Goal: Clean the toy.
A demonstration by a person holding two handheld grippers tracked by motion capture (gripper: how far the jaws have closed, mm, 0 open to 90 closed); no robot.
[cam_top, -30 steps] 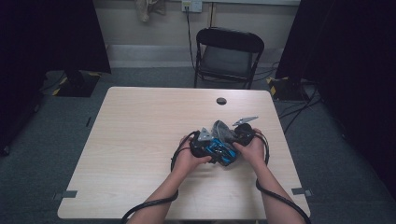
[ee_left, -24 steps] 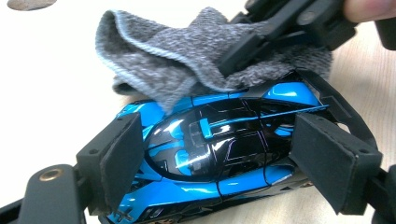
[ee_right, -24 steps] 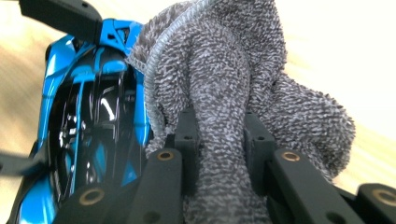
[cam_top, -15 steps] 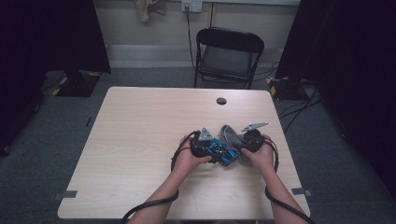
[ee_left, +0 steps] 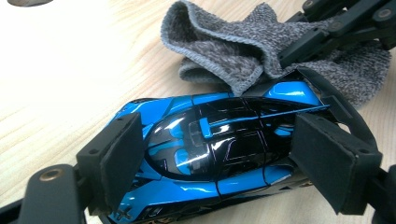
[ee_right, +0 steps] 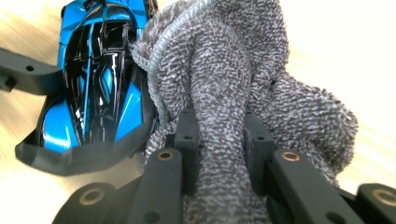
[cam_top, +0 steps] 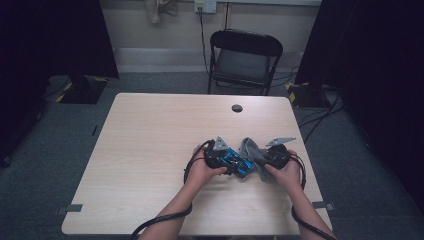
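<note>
A glossy blue and black toy car [ee_left: 219,149] lies on the wooden table [cam_top: 150,150], and my left gripper [ee_left: 224,161] is shut on it, one pad pressing each side. In the high view the car [cam_top: 239,164] sits between the two hands. Just to its right, my right gripper [ee_right: 219,140] is shut on a bunched grey terry cloth [ee_right: 224,70], which rests against the car's [ee_right: 98,70] rear end. The cloth [ee_left: 224,46] is also in the left gripper view, beyond the car.
A small black round cap [cam_top: 237,108] sits near the table's far edge. A black folding chair [cam_top: 245,55] stands behind the table. Cables trail from both grippers off the near edge. The table's right edge is close to the right hand.
My right gripper has slid to the right and a little toward the person, taking the grey cloth with it. The left gripper and the car have stayed put.
</note>
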